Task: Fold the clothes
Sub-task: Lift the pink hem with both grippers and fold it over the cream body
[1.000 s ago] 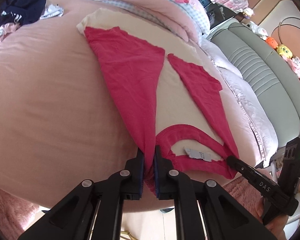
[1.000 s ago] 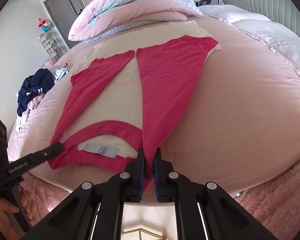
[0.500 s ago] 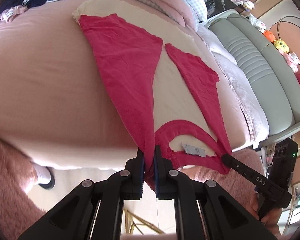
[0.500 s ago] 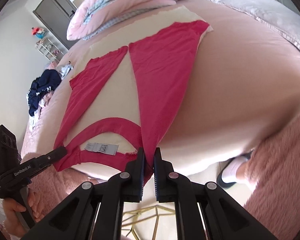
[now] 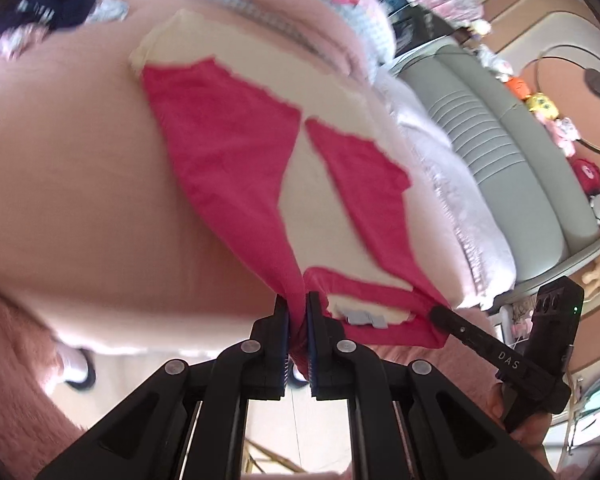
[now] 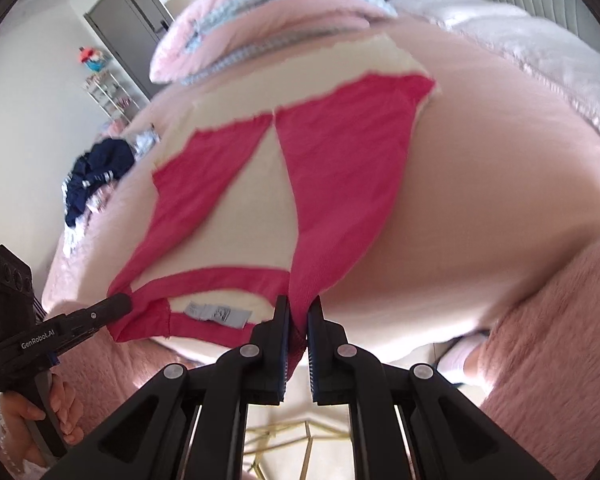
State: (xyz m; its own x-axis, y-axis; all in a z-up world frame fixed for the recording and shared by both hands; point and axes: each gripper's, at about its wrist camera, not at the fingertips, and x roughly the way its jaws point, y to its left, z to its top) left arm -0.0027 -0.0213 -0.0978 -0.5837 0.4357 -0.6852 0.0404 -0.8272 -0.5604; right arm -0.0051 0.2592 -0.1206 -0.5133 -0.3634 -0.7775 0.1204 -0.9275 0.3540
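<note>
At bed edge: red-and-cream shirt (image 5: 228, 152) lies flat on pink bed (image 5: 68, 184), collar toward the person.
Left gripper (image 5: 297, 312): clamped on one shoulder.
Right gripper (image 6: 298, 314): clamped on the other.
Why: matched shoulder grips probably keep the collar edge taut for folding.

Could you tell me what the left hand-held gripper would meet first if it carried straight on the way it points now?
Probably the red garment it already pinches, then the pink bed cover beneath; the left hand-held gripper points down toward the bed, though depth is uncertain.
</note>
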